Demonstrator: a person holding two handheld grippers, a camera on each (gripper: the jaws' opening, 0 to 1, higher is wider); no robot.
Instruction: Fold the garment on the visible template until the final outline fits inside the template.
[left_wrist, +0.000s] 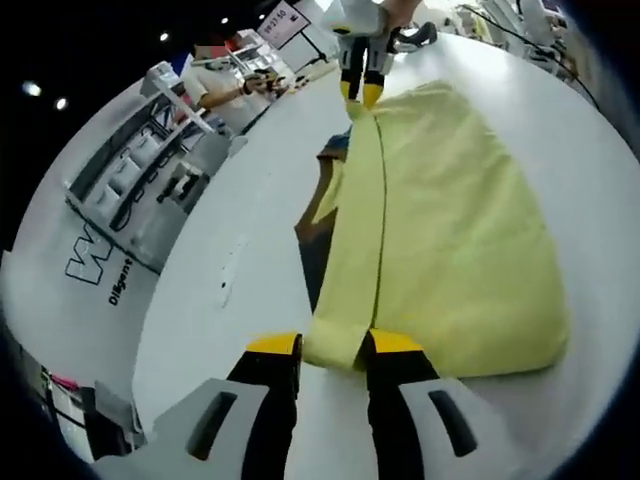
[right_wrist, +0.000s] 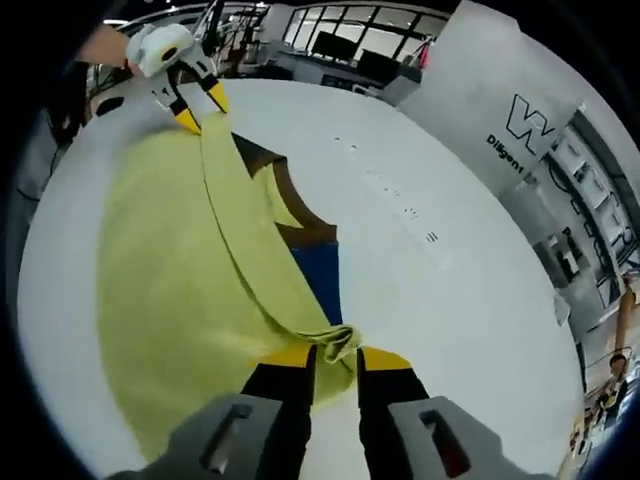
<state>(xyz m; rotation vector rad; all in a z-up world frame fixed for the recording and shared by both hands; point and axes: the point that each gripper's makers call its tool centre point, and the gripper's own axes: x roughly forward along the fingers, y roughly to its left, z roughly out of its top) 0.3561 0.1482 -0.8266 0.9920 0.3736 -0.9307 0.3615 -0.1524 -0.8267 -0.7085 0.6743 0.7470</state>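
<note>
The yellow garment (left_wrist: 450, 230) lies on the white table (left_wrist: 240, 250), and both tongs hold the same long edge of it, one at each end. In the left gripper view, the left gripper (left_wrist: 335, 350) is closed on the near end of this edge, w/ a bunch of cloth between the jaws. The right gripper (left_wrist: 360, 92) is seen far at the top, closed on the other end. In the right gripper view it is the same, mirrored: the right gripper (right_wrist: 335, 352) pinches a gathered corner, and the left gripper (right_wrist: 200, 112) holds the far corner.

The held edge (left_wrist: 380, 200) is stretched nearly straight between the two tongs, so its long axis runs from one gripper to the other. The main part of the cloth lies to one side of this line. On the other side, partly under the raised strip, I see a blue and brown template (right_wrist: 318, 262) on the table, just beside the held edge.

I judge that the fold is in progress. Next, both hands should prob. carry the edge sideways together, keeping it parallel, so the outline ends inside the template. No hand is nearer; both are at equal ends.
</note>
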